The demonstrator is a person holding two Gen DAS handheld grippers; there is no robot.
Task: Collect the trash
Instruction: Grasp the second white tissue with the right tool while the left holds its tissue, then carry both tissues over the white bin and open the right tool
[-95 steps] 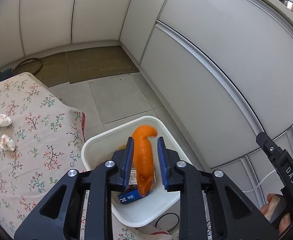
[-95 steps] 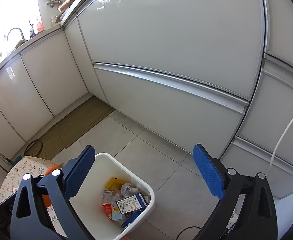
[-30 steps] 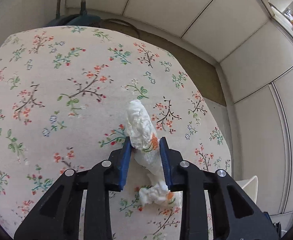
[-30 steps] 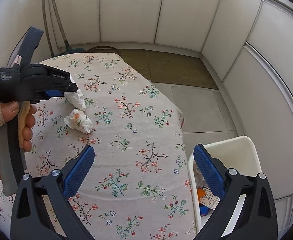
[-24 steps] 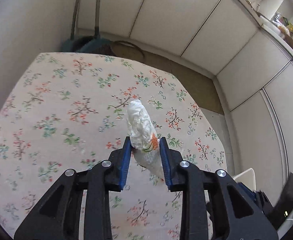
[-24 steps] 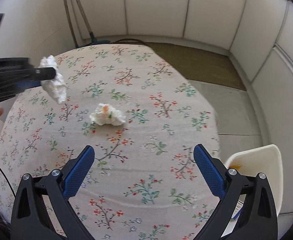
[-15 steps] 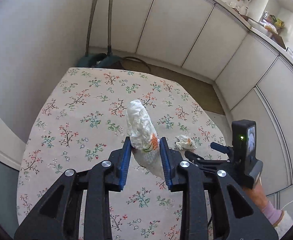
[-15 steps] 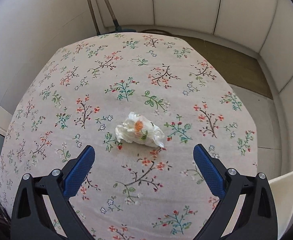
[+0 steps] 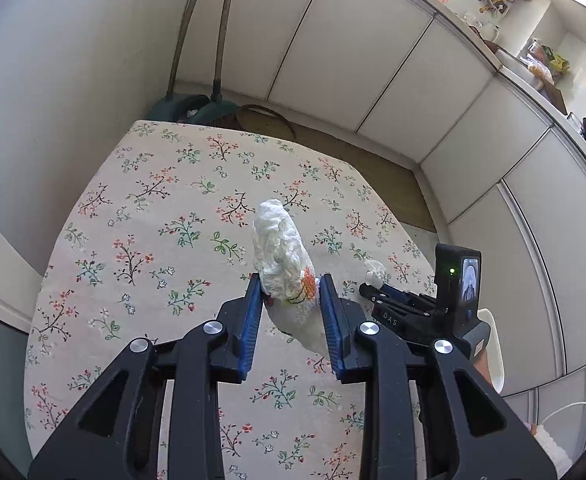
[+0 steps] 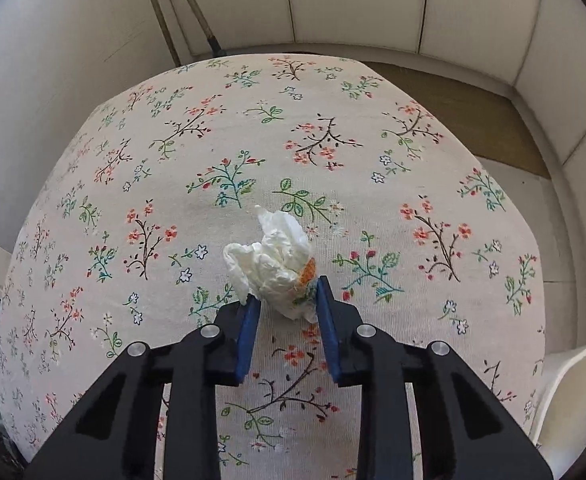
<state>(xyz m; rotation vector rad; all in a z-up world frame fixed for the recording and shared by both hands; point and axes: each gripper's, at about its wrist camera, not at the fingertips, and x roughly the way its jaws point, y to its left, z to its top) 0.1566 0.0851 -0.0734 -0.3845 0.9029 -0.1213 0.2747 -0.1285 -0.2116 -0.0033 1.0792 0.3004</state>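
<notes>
Two crumpled tissues are the trash in hand, both over the floral-clothed worktop. The left tongs are closed on the first tissue wad, pinching its lower, orange-stained part, with the white bulk standing up beyond the blue pads; it appears lifted clear of the worktop. The right tongs are closed to a narrow gap about the second tissue wad, near the middle of the worktop; both pads touch its stained near end, though whether the wad is off the cloth cannot be told. In the left view these right tongs show the white paper at their tip. The white bin stands at the worktop's right edge, only its rim in view. Judgement: the paper is very light, soft and compressible, not fragile; loose flaps may tear or slip free, so a hold across the dense crumpled core is soundest. Neither wad is yet in the bin.
</notes>
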